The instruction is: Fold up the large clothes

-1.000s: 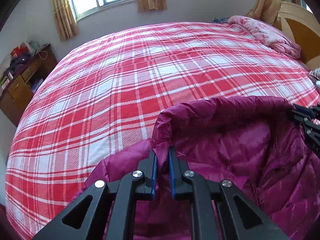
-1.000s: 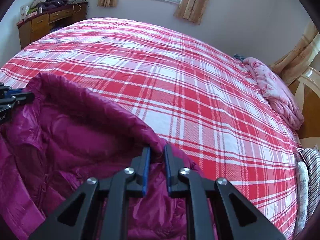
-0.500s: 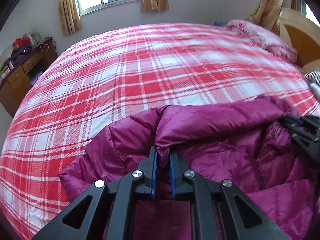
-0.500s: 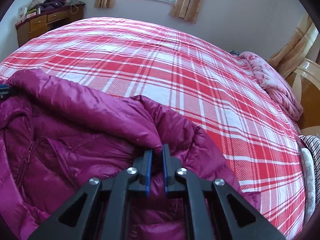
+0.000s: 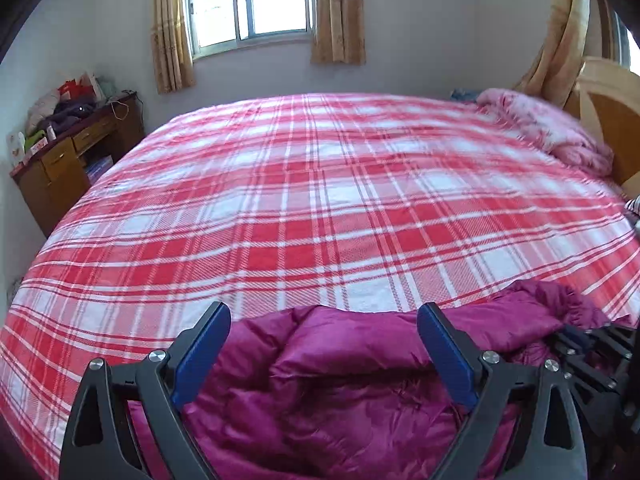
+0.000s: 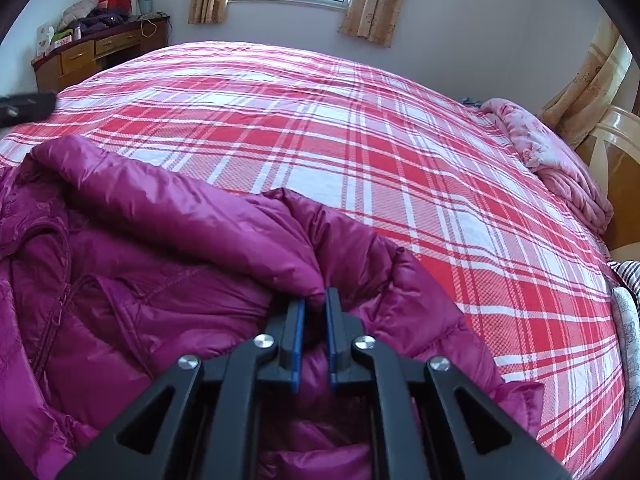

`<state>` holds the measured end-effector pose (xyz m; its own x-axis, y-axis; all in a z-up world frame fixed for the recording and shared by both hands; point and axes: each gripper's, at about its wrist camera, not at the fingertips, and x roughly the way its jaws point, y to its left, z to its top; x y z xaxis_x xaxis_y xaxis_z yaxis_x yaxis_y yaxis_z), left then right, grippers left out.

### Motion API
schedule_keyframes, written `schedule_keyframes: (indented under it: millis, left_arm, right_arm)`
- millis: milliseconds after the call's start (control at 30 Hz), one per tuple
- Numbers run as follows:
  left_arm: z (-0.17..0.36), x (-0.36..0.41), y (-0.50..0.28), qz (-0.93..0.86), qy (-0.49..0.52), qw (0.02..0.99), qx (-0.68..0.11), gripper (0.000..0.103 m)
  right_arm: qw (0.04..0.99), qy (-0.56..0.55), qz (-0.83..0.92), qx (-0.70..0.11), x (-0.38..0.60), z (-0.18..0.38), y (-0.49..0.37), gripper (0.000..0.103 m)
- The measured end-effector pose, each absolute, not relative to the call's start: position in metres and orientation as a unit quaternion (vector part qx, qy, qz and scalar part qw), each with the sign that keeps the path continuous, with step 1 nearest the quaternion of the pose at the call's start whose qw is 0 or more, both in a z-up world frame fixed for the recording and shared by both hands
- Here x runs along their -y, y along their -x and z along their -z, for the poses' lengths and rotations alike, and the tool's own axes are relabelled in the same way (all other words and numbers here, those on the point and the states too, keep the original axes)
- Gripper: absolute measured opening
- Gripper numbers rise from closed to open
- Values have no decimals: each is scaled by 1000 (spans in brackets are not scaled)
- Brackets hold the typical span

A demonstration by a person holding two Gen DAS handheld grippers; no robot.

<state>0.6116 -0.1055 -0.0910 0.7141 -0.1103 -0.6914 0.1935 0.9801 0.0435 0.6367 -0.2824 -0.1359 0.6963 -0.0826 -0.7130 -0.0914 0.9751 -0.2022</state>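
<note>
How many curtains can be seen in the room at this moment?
3. One curtain hangs left of the window, a second right of it, and a third is beside the headboard. More may be hidden outside the view.

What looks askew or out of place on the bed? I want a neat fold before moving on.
The magenta puffer jacket lies rumpled on the plaid bedspread, its folded edge bunched where the right gripper pinches it. The left gripper is opening, touching nothing. Nothing looks damaged.
</note>
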Motion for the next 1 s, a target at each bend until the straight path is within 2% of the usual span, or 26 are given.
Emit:
schedule_keyframes:
  millis: [167, 300, 400, 467, 500, 567, 600, 667, 833, 1000]
  left_arm:
    - [134, 112, -618, 59, -84, 903, -418, 95]
    - [150, 102, -619, 62, -61, 897, -434, 95]
    - [151, 105, -620, 62, -65, 897, -433, 95]
    - [151, 105, -620, 64, -64, 897, -432, 95]
    - [151, 105, -620, 65, -62, 897, -432, 95]
    - [150, 105, -621, 64, -62, 897, -433, 95]
    - [148, 105, -619, 63, -62, 898, -431, 95]
    - [139, 101, -614, 53, -54, 908, -412, 95]
    - [101, 102, -597, 88, -17, 930, -356, 95]
    - [130, 128, -617, 107, -56, 905, -408, 95]
  right_arm:
    - [915, 98, -12, -391, 286, 136, -637, 11]
    - [916, 92, -26, -390, 286, 127, -630, 15]
    - [921, 79, -22, -380, 289, 110, -613, 33]
    - [934, 54, -32, -350, 289, 89, -599, 64]
    - [941, 42, -32, -334, 288, 81, -596, 66]
    - [945, 19, -26, -324, 281, 69, -601, 65]
    - [943, 14, -29, -330, 276, 68, -608, 62]
    - [935, 7, -36, -353, 263, 75, -630, 28]
    - [925, -12, -48, -376, 256, 106, -650, 27]
    - [919, -26, -49, -391, 266, 123, -650, 27]
